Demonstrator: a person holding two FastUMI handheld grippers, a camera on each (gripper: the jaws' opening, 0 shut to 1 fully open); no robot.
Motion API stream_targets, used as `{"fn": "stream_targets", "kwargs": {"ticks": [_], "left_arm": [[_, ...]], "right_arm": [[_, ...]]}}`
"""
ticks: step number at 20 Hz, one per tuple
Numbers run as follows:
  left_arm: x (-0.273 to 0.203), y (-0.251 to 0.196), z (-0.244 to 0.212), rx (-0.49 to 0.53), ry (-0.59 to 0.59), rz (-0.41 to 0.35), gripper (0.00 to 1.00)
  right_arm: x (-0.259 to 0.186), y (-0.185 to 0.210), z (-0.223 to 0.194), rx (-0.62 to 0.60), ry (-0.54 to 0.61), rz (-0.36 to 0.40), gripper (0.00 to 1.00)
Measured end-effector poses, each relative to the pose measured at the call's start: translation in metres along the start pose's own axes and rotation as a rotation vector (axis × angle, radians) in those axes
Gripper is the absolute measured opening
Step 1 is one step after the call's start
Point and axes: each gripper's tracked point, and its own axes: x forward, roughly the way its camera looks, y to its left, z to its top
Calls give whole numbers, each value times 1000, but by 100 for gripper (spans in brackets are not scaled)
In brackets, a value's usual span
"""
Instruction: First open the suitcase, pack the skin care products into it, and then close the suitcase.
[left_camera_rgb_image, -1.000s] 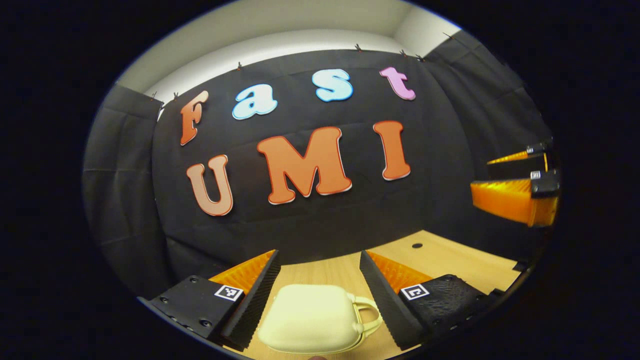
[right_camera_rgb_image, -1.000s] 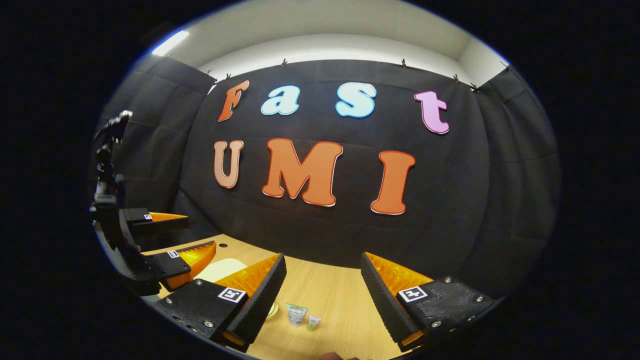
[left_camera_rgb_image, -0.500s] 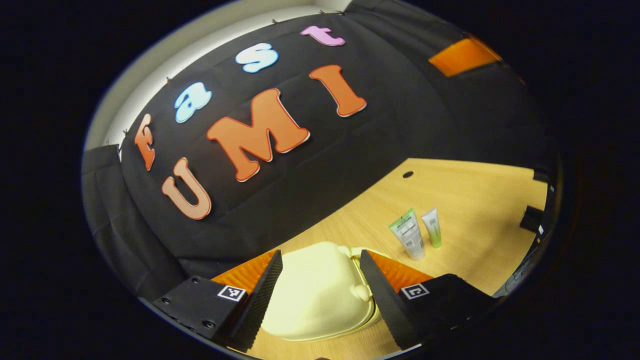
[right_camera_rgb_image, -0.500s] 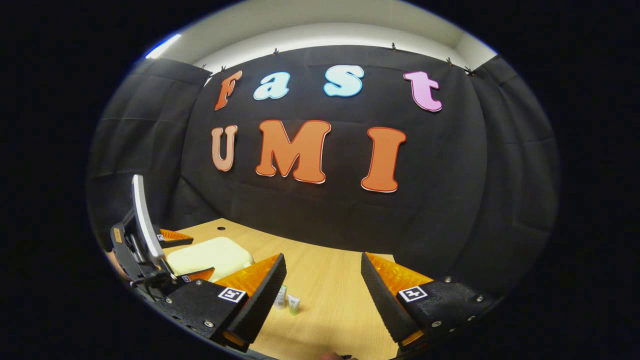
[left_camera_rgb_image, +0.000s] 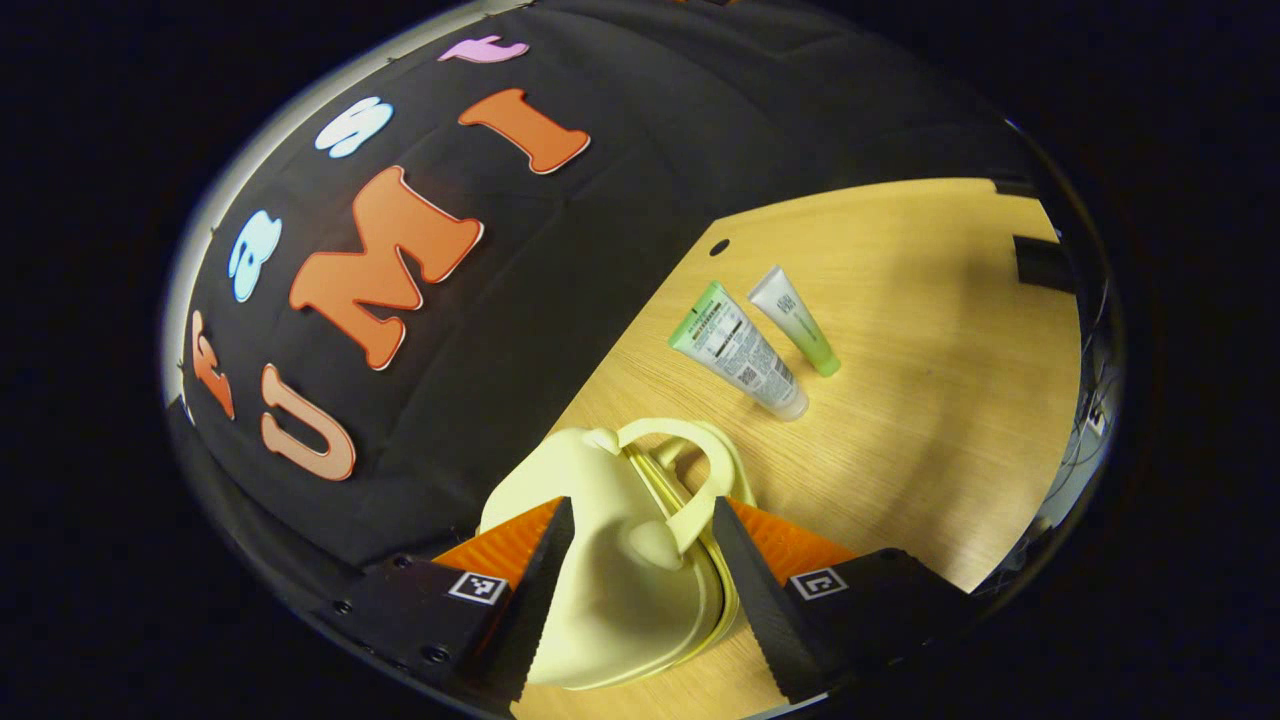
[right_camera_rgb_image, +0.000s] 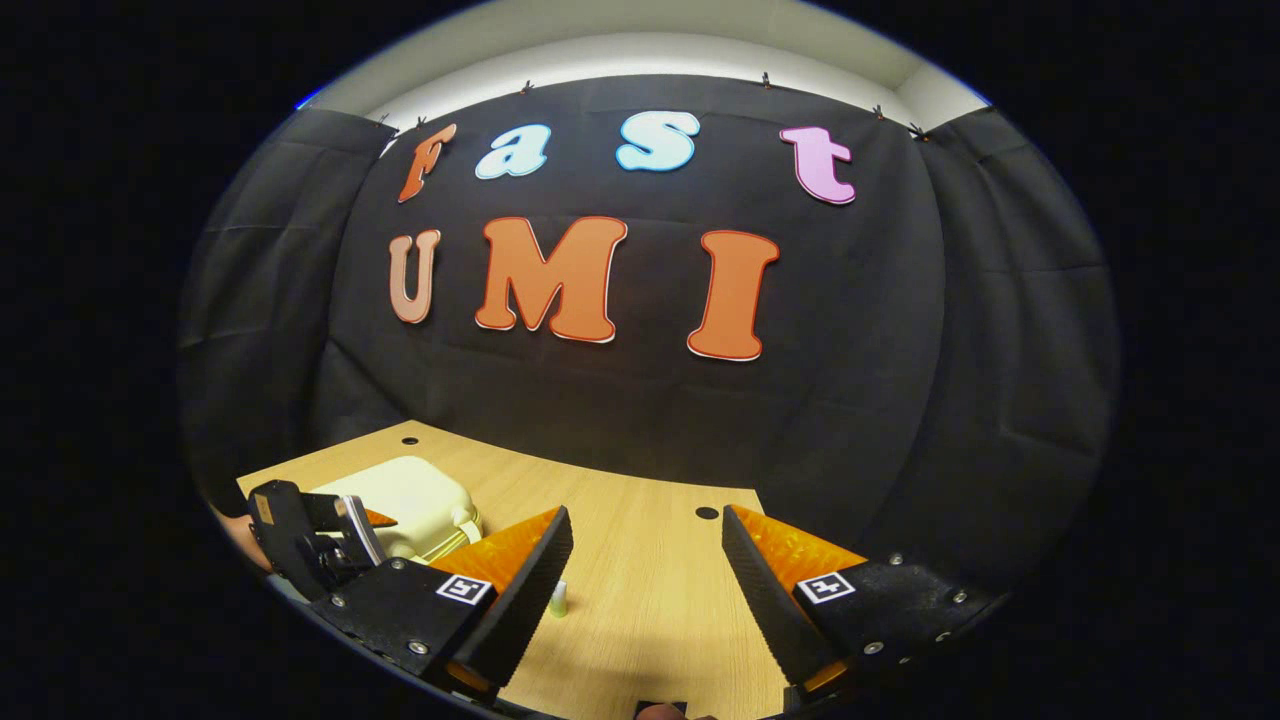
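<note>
Left gripper view: left gripper (left_camera_rgb_image: 635, 590), fingers spread wide to either side of the suitcase (left_camera_rgb_image: 610, 560), grasping nothing. Suitcase: pale yellow, closed, lying flat on the table (left_camera_rgb_image: 930, 330), handle (left_camera_rgb_image: 690, 470) toward the tubes. Whether the fingers touch the shell cannot be told. Large tube (left_camera_rgb_image: 740, 352) and small tube (left_camera_rgb_image: 795, 322): lying side by side on the table, well beyond the handle.

Right gripper view: right gripper (right_camera_rgb_image: 645, 590), fingers parted, holding nothing, over bare table (right_camera_rgb_image: 640, 620). Suitcase (right_camera_rgb_image: 405, 505) at far left, left gripper (right_camera_rgb_image: 310, 530) at its near side. A tube tip (right_camera_rgb_image: 558, 600) beside the near finger.
</note>
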Motion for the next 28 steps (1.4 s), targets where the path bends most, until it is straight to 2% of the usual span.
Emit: {"fn": "stream_targets", "kwargs": {"ticks": [2,4,6,7,8,9,10,12,13,15,21,28], "left_arm": [[12,-9,-2,79,-10,-34,87],[28,-18,-7,144,-8,-63,76],[43,-23,-6,200,-21,-85,76],[49,-23,-8,224,-22,-85,72],[54,-23,-7,242,-17,-95,55],[59,-24,-6,250,-18,-100,53],[61,-26,-3,262,-28,-113,46],[55,-26,3,243,-57,-131,19],[56,-28,2,202,-51,-158,6],[49,-15,10,118,-81,-169,7],[17,70,30,-110,-185,-99,7],[-15,179,6,-296,-223,71,5]], "right_arm": [[8,2,-5,-10,19,-39,95],[13,10,-12,-11,46,-59,95],[16,18,-12,-14,54,-84,95],[18,22,-13,-14,61,-89,95],[19,25,-15,-16,68,-100,95],[20,28,-15,-18,73,-113,95],[21,29,-15,-19,78,-127,95],[18,31,-13,-17,81,-156,96],[18,31,-13,-15,82,-173,95],[17,30,-13,-9,85,-200,95],[25,42,-11,-5,86,-205,95],[43,75,2,-21,69,-136,95]]}}
